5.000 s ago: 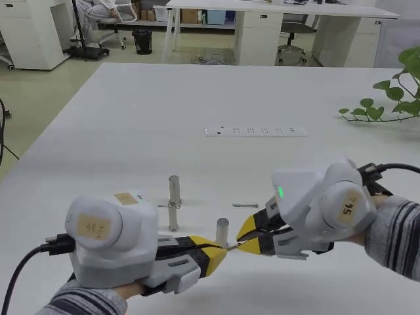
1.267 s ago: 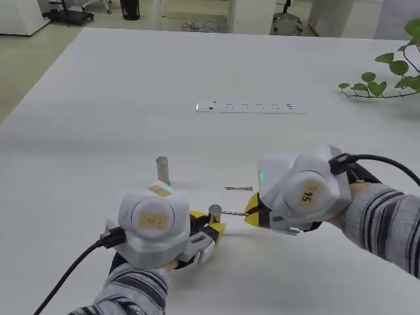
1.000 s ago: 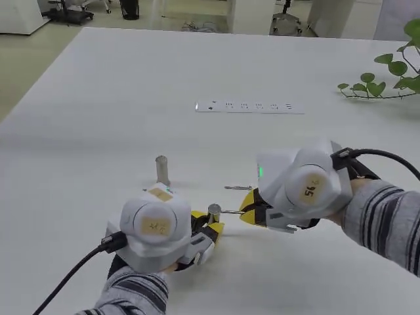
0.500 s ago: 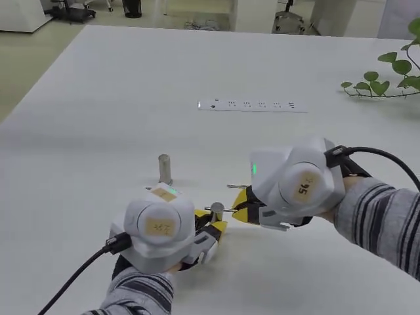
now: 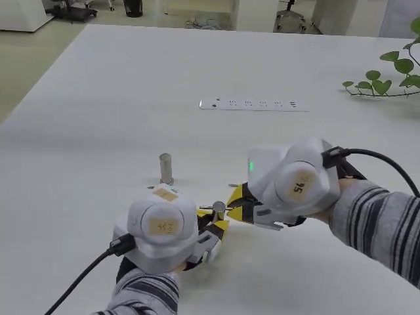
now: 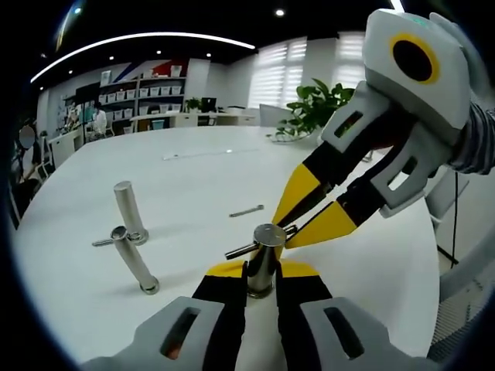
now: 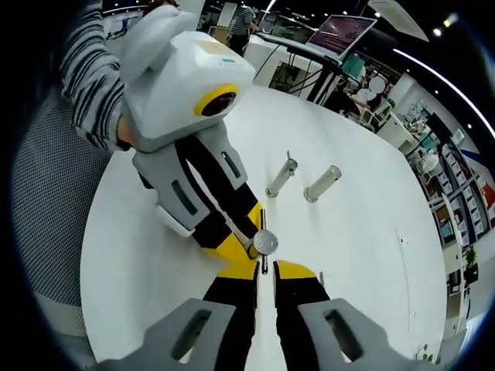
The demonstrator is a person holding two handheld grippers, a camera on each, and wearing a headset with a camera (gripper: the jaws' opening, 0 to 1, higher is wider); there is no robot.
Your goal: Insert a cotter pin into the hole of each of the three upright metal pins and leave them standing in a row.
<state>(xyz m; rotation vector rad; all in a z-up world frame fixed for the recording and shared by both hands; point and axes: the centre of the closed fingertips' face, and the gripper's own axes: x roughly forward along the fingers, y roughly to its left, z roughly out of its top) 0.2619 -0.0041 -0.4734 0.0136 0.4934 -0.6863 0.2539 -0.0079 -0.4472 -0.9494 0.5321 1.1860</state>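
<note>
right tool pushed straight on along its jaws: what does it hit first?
The upright metal pin clamped in the left tool, just ahead of the cotter pin the right tool holds; gap hard to judge.

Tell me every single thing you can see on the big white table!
table: one, white, under everything.
held metal pin: one, silver, upright between the left gripper's jaws.
fitted metal pin: one, silver, standing off to the side.
fitted cotter pin: one, silver, through the fitted metal pin's top.
bare metal pin: one, silver, standing just beyond it.
held cotter pin: one, silver, at the held metal pin's hole.
loose cotter pin: one, silver, lying flat.
power strip: one, white, far middle.
plant: one, green, far right edge.
left gripper: one, white, black-and-yellow jaws.
right gripper: one, same colours, pinching the held cotter pin.
</note>
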